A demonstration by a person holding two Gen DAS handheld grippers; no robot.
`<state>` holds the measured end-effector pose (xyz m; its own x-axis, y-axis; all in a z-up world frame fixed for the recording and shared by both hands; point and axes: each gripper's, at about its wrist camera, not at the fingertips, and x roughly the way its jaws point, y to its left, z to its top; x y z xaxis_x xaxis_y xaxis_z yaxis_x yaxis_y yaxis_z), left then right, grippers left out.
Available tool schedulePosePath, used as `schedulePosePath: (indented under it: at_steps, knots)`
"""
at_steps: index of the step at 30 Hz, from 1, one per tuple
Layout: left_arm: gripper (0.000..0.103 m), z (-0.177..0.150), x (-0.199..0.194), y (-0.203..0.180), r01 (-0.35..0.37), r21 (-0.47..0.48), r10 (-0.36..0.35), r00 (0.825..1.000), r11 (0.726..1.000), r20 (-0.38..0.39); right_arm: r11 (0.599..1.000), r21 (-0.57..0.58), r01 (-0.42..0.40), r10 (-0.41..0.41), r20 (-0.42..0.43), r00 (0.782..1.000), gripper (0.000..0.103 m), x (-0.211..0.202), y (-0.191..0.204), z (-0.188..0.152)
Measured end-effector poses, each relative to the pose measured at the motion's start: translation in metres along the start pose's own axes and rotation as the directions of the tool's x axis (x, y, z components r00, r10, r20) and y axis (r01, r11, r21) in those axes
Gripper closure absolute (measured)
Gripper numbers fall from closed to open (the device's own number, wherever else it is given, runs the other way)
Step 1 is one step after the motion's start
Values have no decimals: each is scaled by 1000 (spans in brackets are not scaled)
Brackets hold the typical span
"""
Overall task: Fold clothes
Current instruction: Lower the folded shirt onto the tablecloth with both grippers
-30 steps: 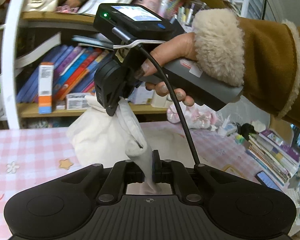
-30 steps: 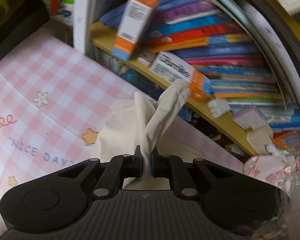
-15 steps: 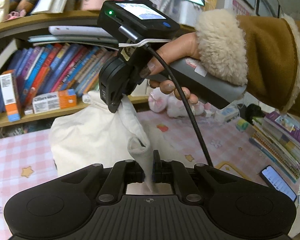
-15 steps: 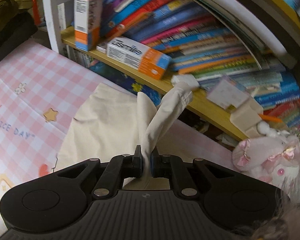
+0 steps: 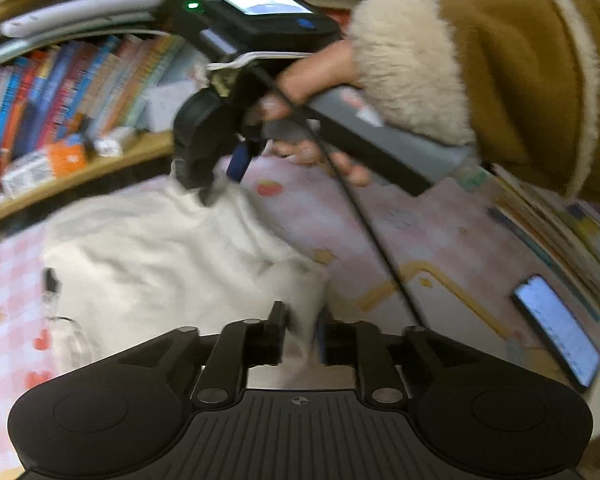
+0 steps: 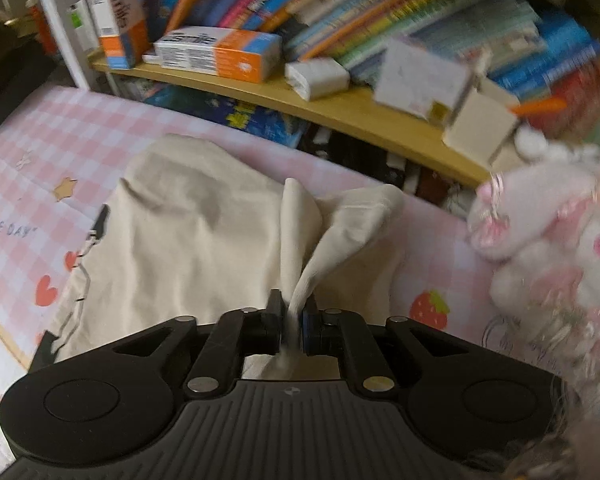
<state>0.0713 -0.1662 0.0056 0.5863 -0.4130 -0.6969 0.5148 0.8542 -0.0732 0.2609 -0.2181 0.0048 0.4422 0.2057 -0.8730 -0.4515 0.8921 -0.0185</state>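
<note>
- Cream garment (image 6: 188, 240): laid on the pink checked tablecloth (image 6: 52, 136), just before the wooden bookshelf (image 6: 340, 108); one corner is lifted off the cloth.
- Right gripper (image 6: 292, 320): fingers are pressed together on a raised fold of the cream garment; seen in the left wrist view (image 5: 216, 184), it is held in a hand (image 5: 312, 92) with a fur-cuffed brown sleeve.
- Left gripper (image 5: 300, 332): fingers are set slightly apart with garment fabric between them; contact is blurred, so a firm pinch cannot be confirmed.
- Pink plush toy (image 6: 548, 216): placed to the right of the garment, apart from it.
- Orange-and-white boxes (image 6: 220, 52): kept on the bookshelf behind the garment.
- Smartphone (image 5: 556, 336): laid screen-up, well to the right of the garment.
</note>
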Motion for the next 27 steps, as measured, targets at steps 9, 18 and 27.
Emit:
schedulePosePath:
  at_steps: [9, 18, 27]
  knots:
    - [74, -35, -32, 27, 50, -115, -46, 998, 992, 33, 985, 159, -61, 53, 57, 997, 44, -37, -41, -58]
    - [74, -82, -59, 107, -222, -343, 220, 974, 913, -45, 957, 213, -199, 194, 42, 980, 59, -69, -26, -154]
    - [74, -95, -52, 115, -252, -378, 231, 968, 891, -101, 919, 307, -246, 209, 149, 966, 97, -98, -19, -170]
